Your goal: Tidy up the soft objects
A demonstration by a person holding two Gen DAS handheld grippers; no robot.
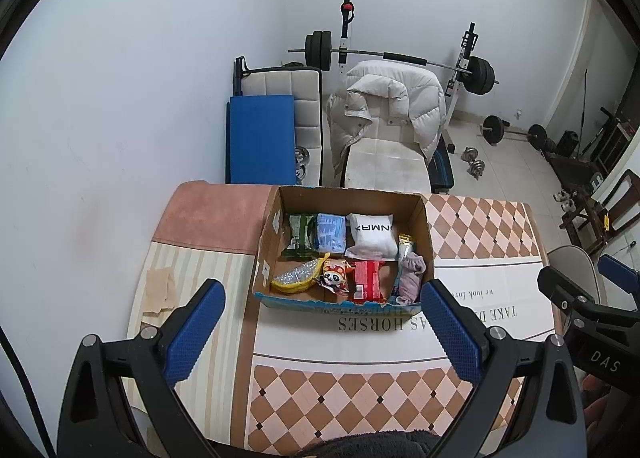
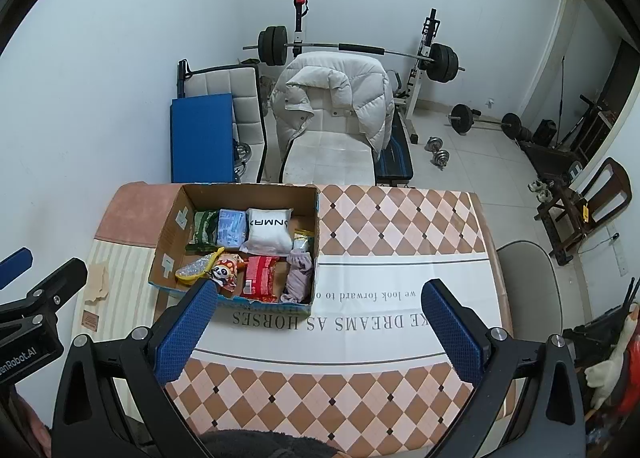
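Grippers (image 1: 322,298) (image 2: 320,298) agape; box (image 1: 276,234) full

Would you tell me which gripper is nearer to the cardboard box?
Left. The left gripper sits straight in front of the cardboard box; the right gripper is off to the box's right.

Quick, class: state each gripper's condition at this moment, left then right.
Left gripper: open, holding nothing, above the table short of the cardboard box.
Right gripper: open, holding nothing.
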